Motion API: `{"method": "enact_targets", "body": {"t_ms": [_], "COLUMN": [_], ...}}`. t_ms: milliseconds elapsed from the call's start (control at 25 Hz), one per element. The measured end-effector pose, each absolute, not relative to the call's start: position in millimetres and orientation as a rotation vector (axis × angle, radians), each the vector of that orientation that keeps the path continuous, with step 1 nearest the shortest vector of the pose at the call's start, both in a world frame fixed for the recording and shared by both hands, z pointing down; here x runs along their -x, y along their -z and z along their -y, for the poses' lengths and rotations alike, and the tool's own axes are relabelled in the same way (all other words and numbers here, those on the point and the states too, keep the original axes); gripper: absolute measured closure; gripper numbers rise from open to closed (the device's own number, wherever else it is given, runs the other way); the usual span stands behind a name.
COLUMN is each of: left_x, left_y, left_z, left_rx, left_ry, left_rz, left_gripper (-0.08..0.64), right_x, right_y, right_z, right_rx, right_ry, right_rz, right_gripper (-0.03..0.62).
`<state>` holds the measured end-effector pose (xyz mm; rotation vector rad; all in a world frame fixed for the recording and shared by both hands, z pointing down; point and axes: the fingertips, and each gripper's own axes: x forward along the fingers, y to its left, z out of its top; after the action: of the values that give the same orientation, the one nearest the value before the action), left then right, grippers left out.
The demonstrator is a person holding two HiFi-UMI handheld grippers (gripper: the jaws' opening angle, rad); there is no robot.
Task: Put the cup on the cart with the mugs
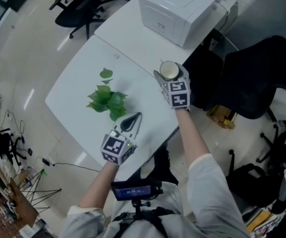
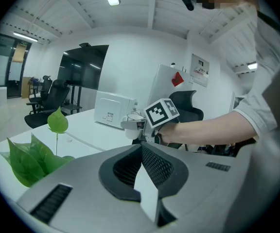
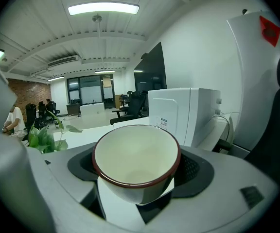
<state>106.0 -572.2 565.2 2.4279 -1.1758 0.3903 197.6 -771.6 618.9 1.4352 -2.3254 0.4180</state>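
Two grippers work over a white desk [image 1: 78, 90]. A white box-shaped appliance [image 1: 175, 11] stands at its twelve o'clock end, and a leafy plant [image 1: 107, 100] lies mid-desk. The right gripper [image 1: 170, 74], at two o'clock of the plant, has its fingers spread wide and clamped on the cup [image 3: 136, 157] — rim up, by the desk's edge. The left gripper [image 1: 134, 119], at five o'clock of the plant, has its fingers pressed together, empty. No cart or mugs are in view, so the carry likely falls to the right hand.
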Motion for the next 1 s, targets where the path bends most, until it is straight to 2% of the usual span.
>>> {"method": "enact_targets", "body": {"t_ms": [520,1000], "left_x": [-73,-32], "left_y": [-512,-482], "left_z": [513,459], "left_rx": [-2.536,-2.612], "left_ry": [-0.331,-0.309], "left_rz": [1.164,1.184], "left_gripper": [0.563,0.563], "right_x": [-177,-158], "right_y": [-518,-485], "right_z": [644,507], "right_rx": [-1.384,-1.383], "right_ry": [-0.320,-0.377], "right_rz": [2.387,2.368], "right_gripper": [0.175,0.174]}}
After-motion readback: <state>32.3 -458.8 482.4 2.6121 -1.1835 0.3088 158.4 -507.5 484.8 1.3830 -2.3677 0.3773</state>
